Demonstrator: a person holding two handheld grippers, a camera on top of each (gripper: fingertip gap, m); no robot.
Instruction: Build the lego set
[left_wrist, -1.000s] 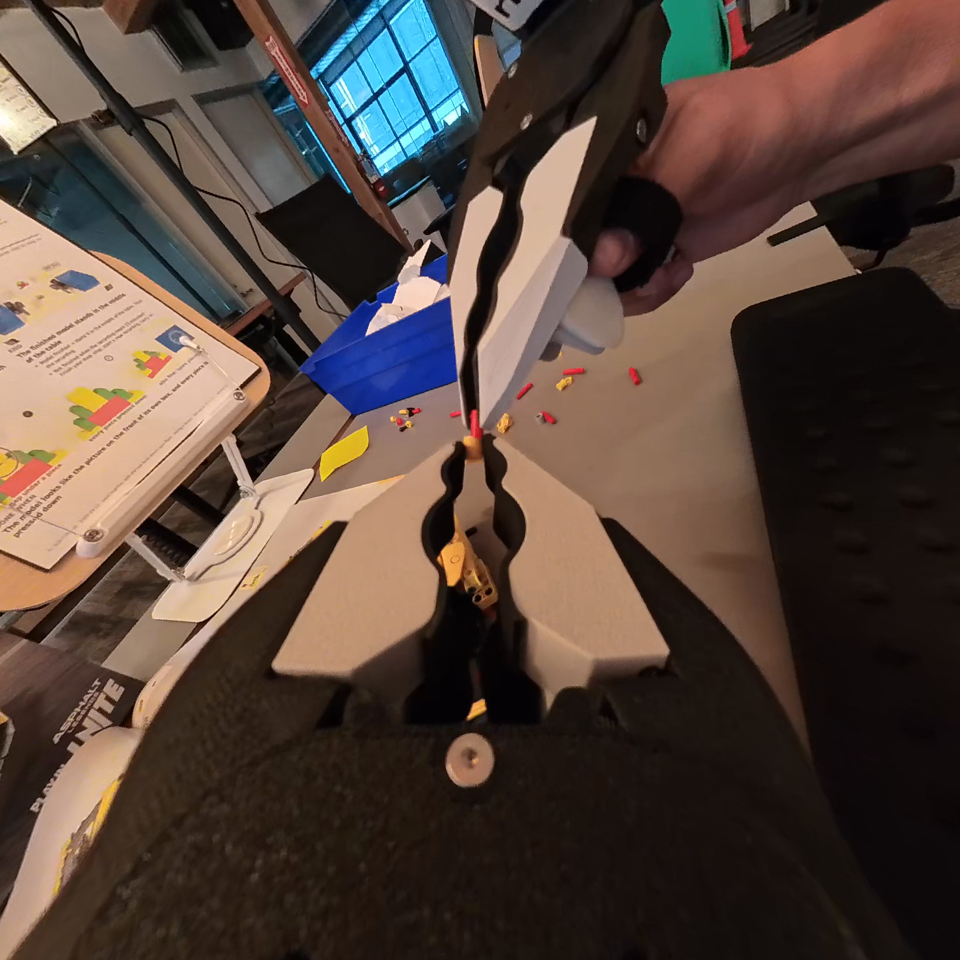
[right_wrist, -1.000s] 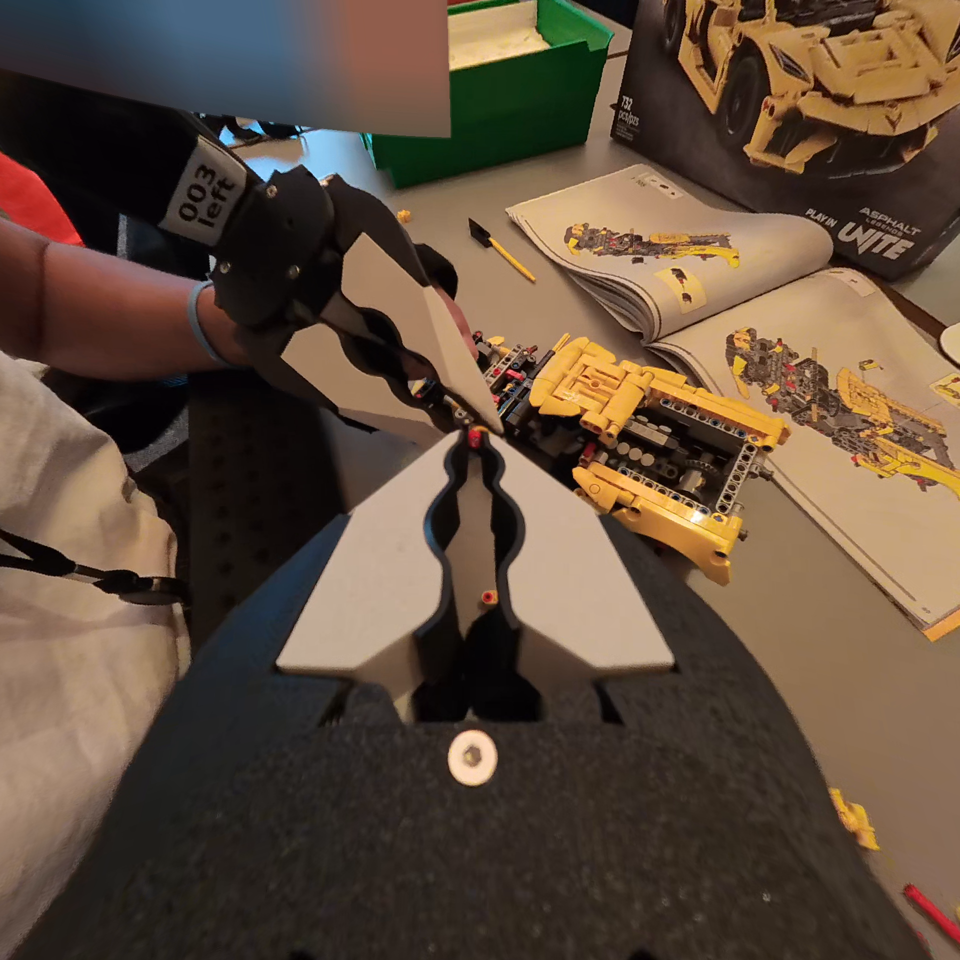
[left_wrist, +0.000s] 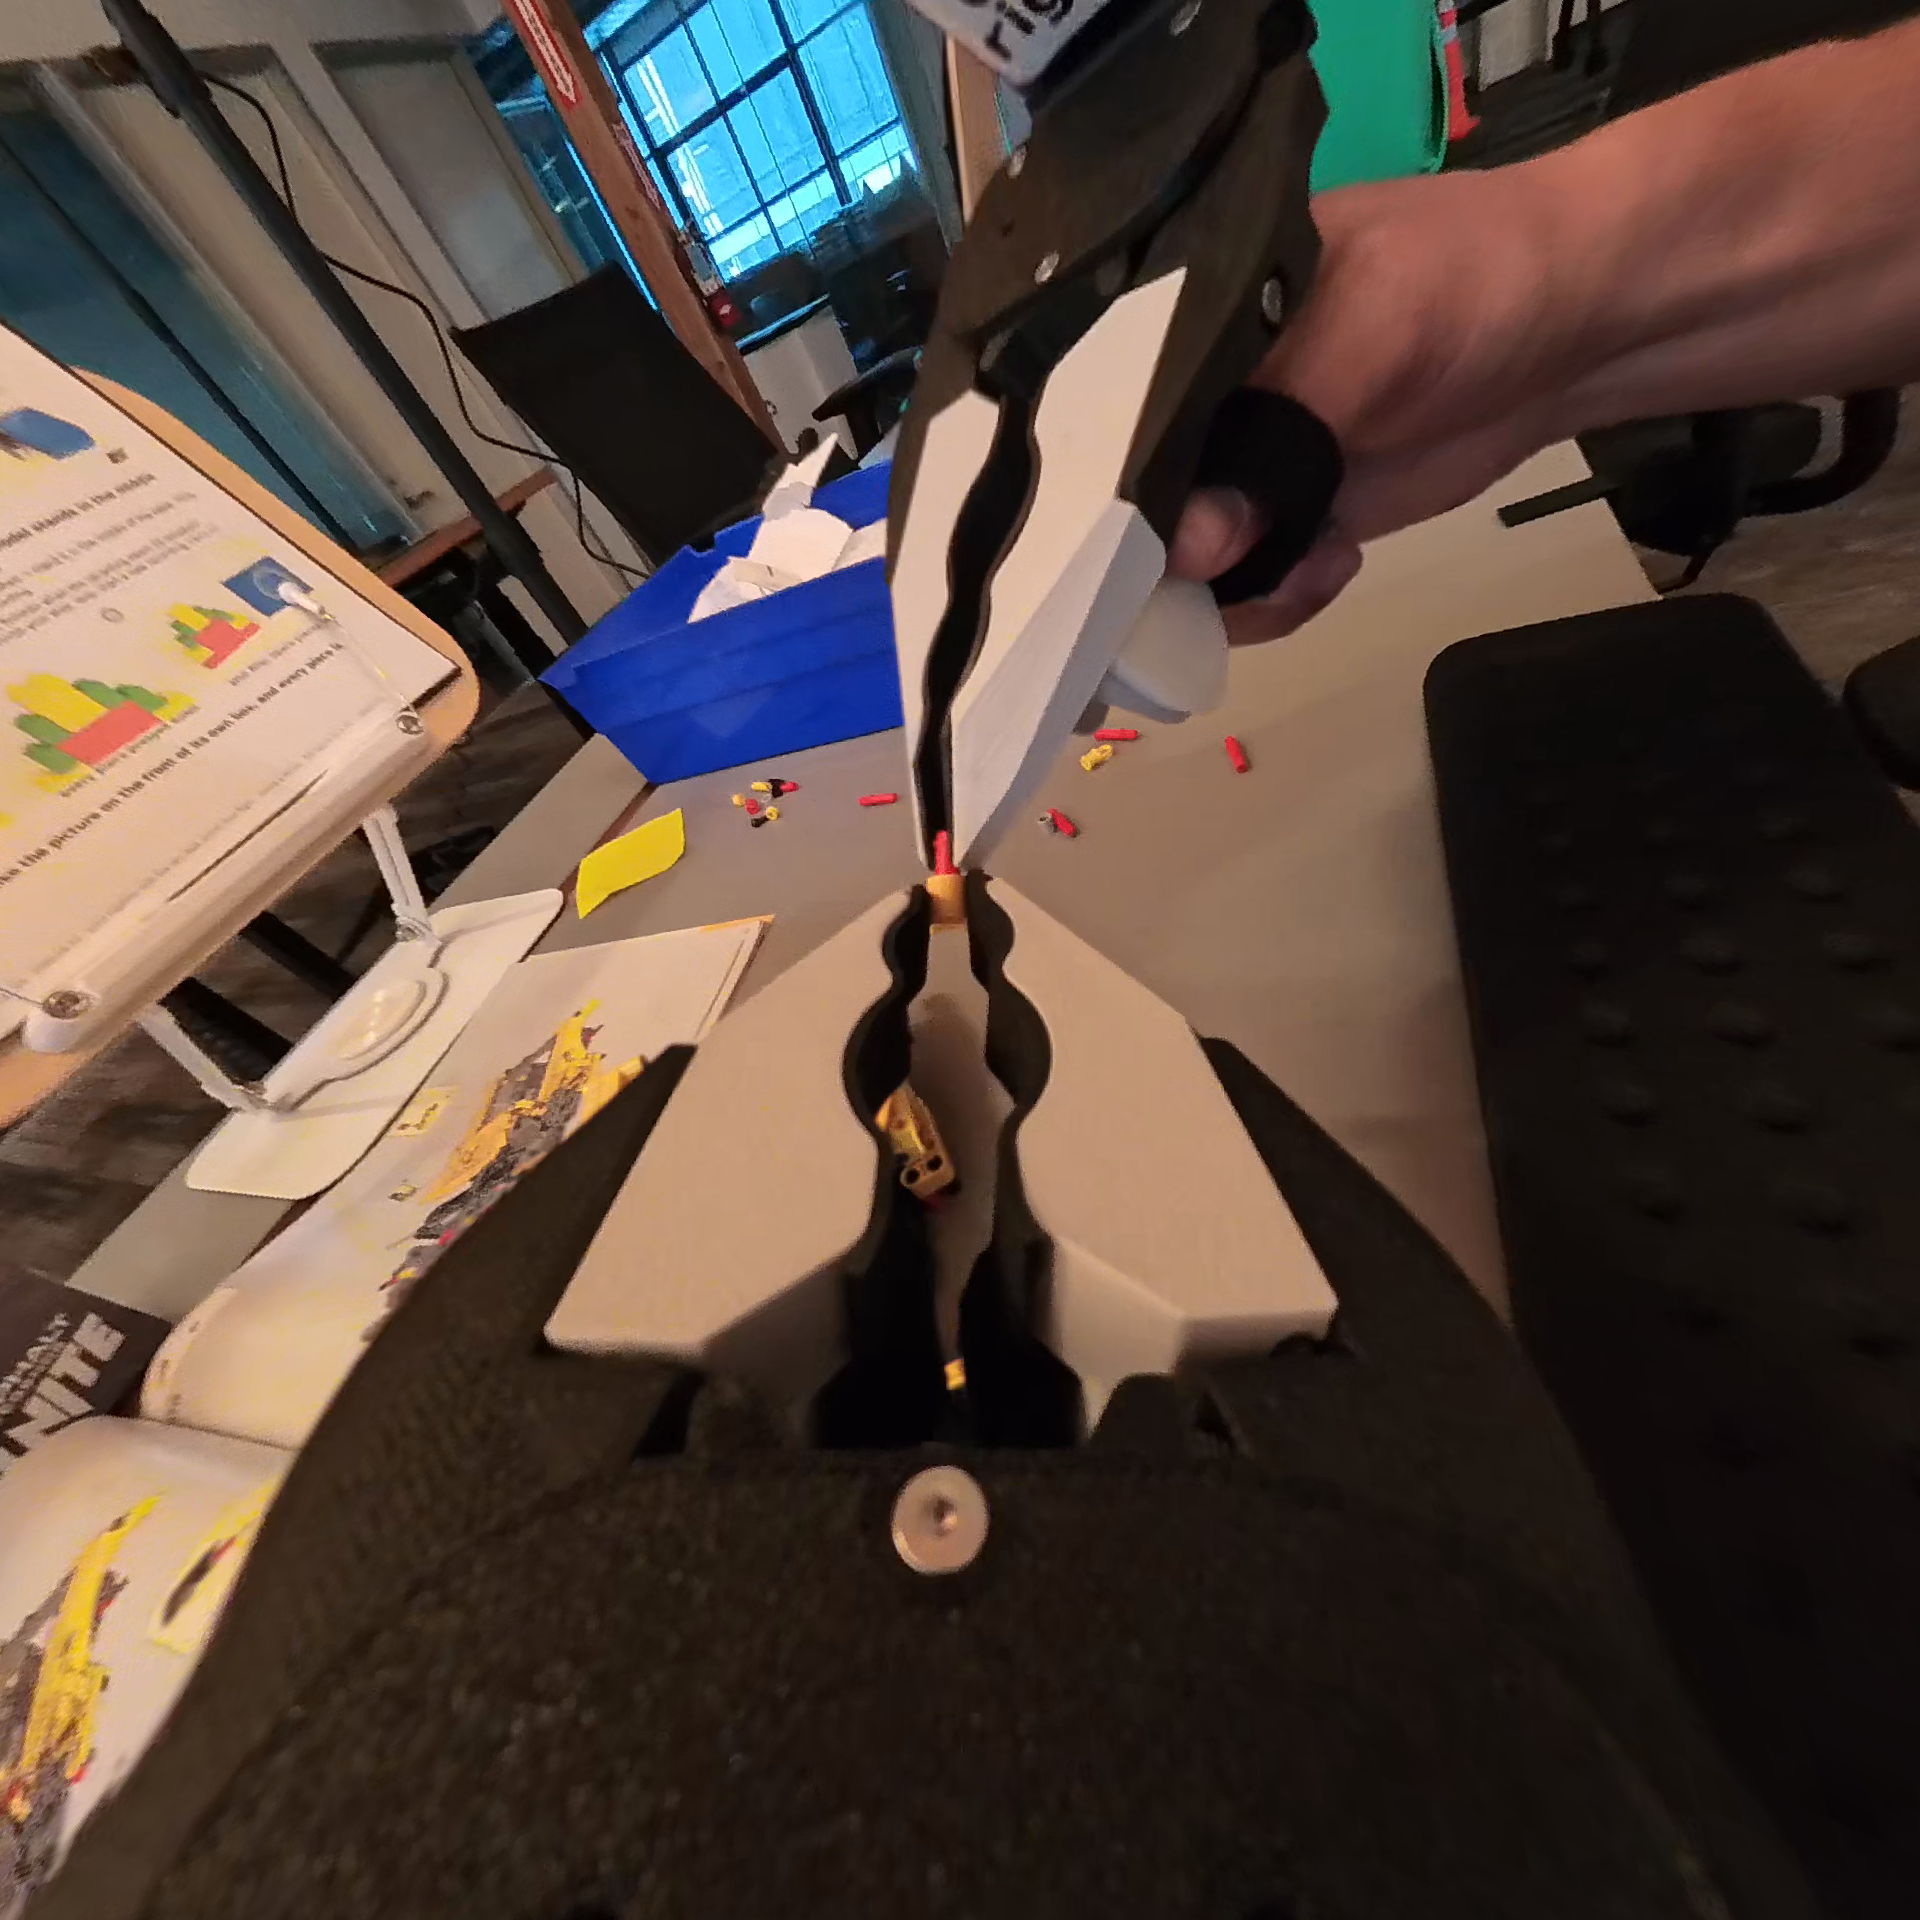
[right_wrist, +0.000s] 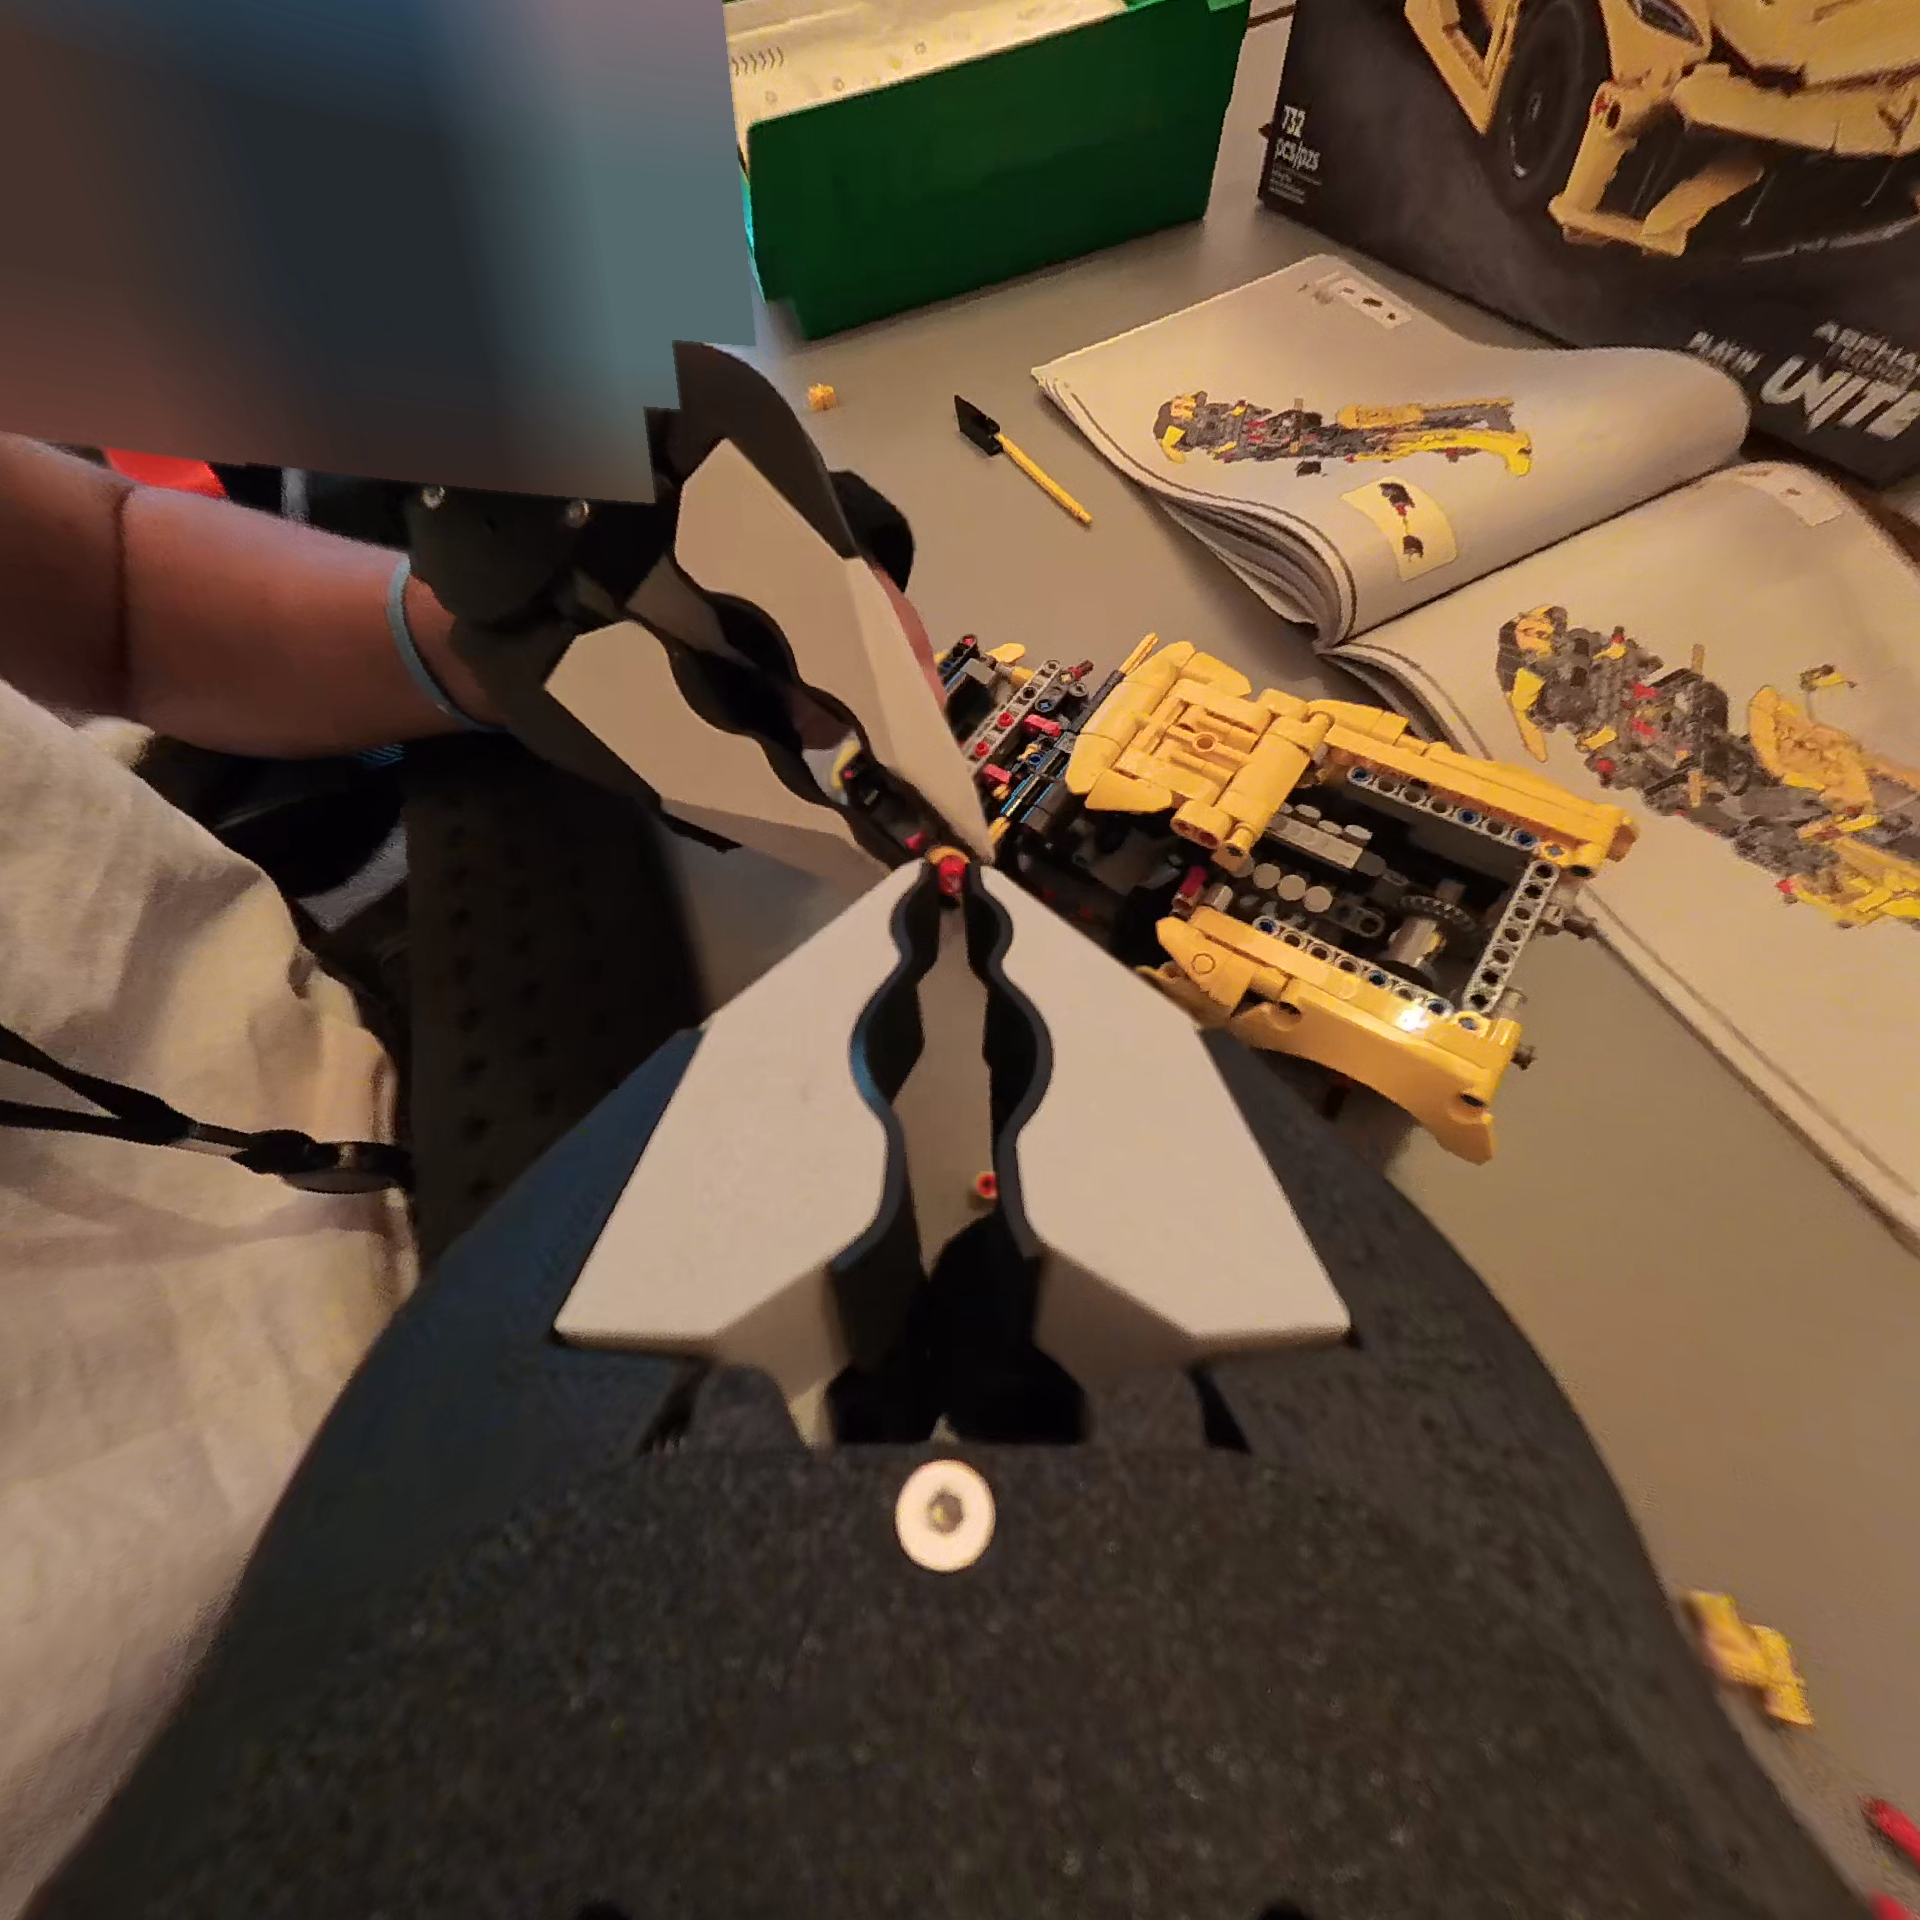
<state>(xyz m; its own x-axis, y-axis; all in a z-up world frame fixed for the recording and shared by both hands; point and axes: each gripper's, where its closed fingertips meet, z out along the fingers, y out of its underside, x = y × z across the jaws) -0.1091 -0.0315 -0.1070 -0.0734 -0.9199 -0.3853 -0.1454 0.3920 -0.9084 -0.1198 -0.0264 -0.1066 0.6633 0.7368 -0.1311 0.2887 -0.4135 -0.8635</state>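
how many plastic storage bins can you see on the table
2. A blue plastic bin holding white paper stands at the far table edge in the left wrist view; a green plastic bin stands behind the open instruction booklet in the right wrist view. Others may be hidden.

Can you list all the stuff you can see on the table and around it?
Lego car model: one, yellow and black, half built, on the table.
Instruction book: one, open, grey pages, beside the model.
Set box: one, dark with a yellow car picture, behind the book.
Green bin: one, far side of the table.
Blue bin: one, white bags inside, at the table's far edge.
Loose pieces: several, red and yellow, scattered near the blue bin.
Black mat: one, on the table.
Picture sheet on stand: one, white, beside the table.
Red pin: one, in the right gripper.
Yellow piece: one, in the left gripper.
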